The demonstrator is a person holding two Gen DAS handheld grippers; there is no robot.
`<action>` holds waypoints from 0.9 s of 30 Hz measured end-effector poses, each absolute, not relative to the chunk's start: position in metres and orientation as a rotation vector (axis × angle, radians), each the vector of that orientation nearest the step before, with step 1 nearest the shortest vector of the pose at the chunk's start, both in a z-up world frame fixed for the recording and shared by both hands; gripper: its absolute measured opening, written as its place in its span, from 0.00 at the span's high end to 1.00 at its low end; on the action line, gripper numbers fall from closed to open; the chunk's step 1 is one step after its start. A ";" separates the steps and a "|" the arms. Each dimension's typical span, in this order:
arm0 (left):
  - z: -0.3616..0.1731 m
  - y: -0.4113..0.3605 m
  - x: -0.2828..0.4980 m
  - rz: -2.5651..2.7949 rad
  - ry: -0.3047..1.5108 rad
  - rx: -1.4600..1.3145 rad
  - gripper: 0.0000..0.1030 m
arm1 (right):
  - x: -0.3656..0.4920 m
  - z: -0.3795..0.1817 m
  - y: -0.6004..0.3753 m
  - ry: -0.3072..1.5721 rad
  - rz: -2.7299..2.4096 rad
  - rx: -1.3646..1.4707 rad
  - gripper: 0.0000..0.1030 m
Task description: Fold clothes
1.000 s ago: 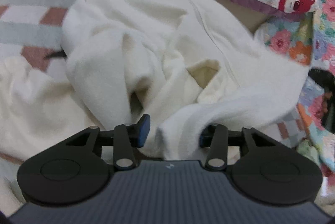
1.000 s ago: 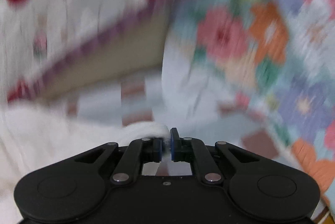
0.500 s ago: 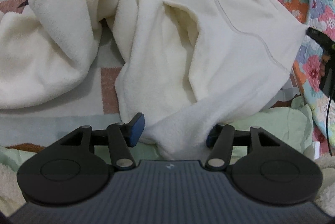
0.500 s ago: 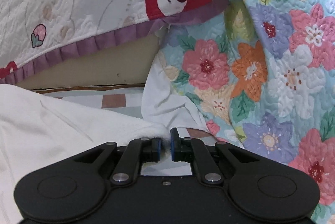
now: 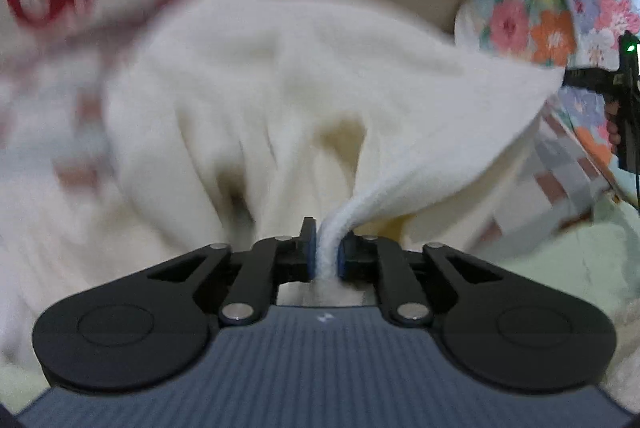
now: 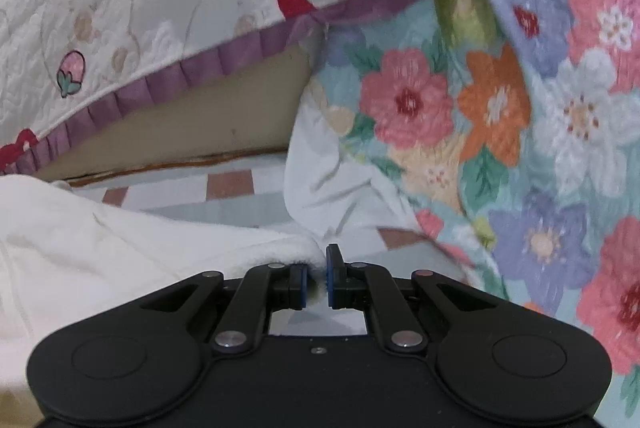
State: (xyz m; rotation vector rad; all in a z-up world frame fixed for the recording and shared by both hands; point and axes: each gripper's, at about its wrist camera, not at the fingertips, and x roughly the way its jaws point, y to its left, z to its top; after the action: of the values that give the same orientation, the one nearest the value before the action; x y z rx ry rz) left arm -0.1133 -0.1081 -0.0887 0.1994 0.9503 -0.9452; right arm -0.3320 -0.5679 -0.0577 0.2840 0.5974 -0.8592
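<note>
cream fleece garment (image 5: 304,76) lay bunched on checked pink-and-grey bedsheet (image 6: 240,188), stretched between both grippers | left gripper (image 5: 327,252) – jaws closing, pads pinching a twisted edge of it | right gripper (image 6: 317,282) – clamped tight on another edge

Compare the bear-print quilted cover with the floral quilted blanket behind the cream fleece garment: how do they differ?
The bear-print quilted cover is mostly off-white with red bears and a strawberry; the floral quilted blanket is pale blue, crowded with pink, orange, white and purple flowers. The cover has a pleated purple trim along its edge; the blanket shows a plain white underside instead. In the right wrist view the cover lies left, the blanket right. Both are stitched quilting beyond the cream fleece garment.
</note>
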 end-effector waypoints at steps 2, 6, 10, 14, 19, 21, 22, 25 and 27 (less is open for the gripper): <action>-0.109 -0.109 -0.108 -0.956 1.100 0.155 0.80 | -0.333 -0.068 -0.570 0.613 -0.865 0.312 0.92; -0.117 -0.103 -0.107 -0.969 1.237 0.082 0.67 | -0.334 -0.084 -0.572 0.634 -0.876 0.338 0.91; -0.114 -0.108 -0.121 -0.975 1.183 0.186 0.43 | -0.334 -0.093 -0.575 0.651 -0.872 0.348 0.91; -0.122 -0.119 -0.134 -0.958 1.134 0.300 0.39 | -0.333 -0.100 -0.582 0.652 -0.872 0.370 0.88; -0.130 -0.118 -0.127 -0.945 1.113 0.277 0.42 | -0.329 -0.111 -0.582 0.665 -0.862 0.395 0.72; -0.129 -0.119 -0.126 -0.933 1.074 0.293 0.51 | -0.329 -0.118 -0.583 0.665 -0.823 0.423 0.50; -0.129 -0.119 -0.125 -0.927 1.054 0.302 0.59 | -0.329 -0.121 -0.583 0.666 -0.806 0.434 0.41; -0.128 -0.120 -0.124 -0.918 1.007 0.320 0.70 | -0.326 -0.135 -0.582 0.674 -0.820 0.433 0.41; -0.125 -0.116 -0.124 -0.934 1.015 0.286 0.83 | -0.326 -0.144 -0.582 0.627 -0.823 0.472 0.42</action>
State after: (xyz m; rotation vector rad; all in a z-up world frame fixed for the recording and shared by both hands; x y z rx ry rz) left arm -0.1237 -0.1159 -0.1250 0.2863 1.0151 -0.9338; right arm -0.3257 -0.5818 -0.1436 0.4718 0.6270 -0.8227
